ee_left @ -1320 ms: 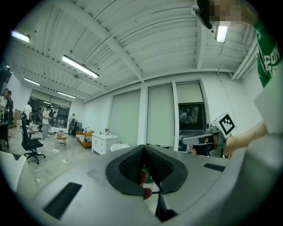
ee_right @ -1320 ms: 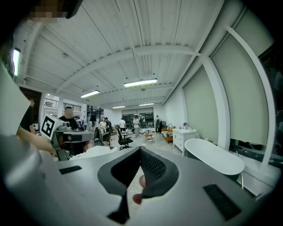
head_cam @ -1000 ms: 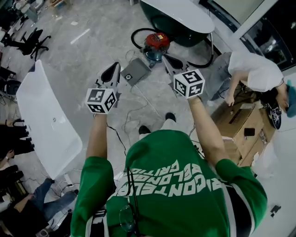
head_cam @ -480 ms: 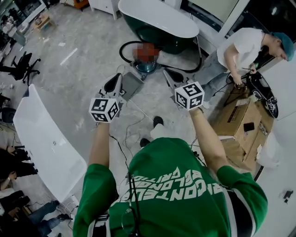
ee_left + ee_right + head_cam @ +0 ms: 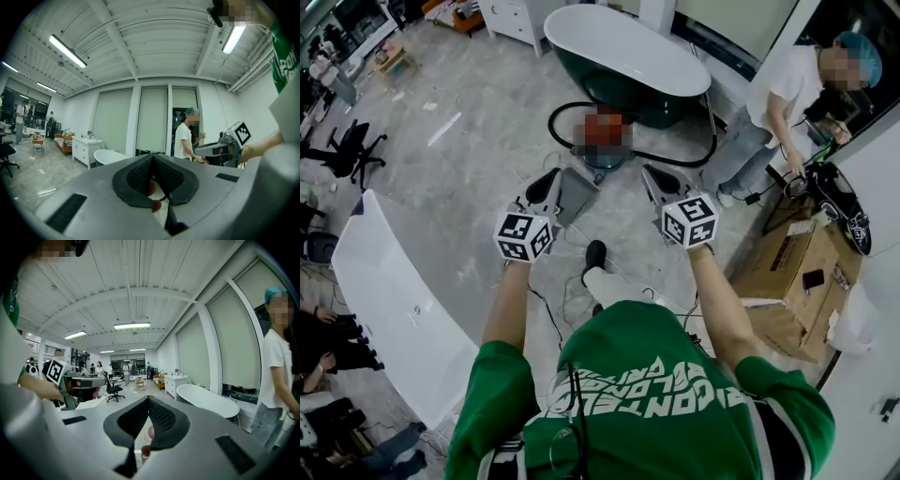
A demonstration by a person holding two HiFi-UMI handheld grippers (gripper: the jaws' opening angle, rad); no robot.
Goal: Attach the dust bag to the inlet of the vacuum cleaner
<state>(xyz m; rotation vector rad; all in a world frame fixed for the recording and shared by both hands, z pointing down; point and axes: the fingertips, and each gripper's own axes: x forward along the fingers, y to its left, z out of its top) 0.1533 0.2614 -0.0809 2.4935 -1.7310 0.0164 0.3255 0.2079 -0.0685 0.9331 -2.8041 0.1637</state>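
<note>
**Both claws shut and empty, vacuum on the floor ahead**

I hold my left claw (image 5: 546, 185) and my right claw (image 5: 662, 181) out in front of me at about the same height, well apart from each other. In each gripper view the two ridged pads are pressed together at the tips with nothing between them, so both are empty.

The vacuum cleaner (image 5: 604, 160) sits on the grey floor (image 5: 478, 131) ahead of me, between the claws as the head view shows it. Its black hose (image 5: 560, 109) loops out around it. A flat grey square that I take for the dust bag (image 5: 578, 194) lies on the floor just beside the vacuum, on my side of it. My left claw overlaps its edge in the head view, and I cannot tell any contact.

Beyond the vacuum stands a bathtub (image 5: 623, 47). Another person (image 5: 783, 103) stands off to my right near some cardboard boxes (image 5: 783, 272). A white tabletop (image 5: 389, 300) is to my left.
</note>
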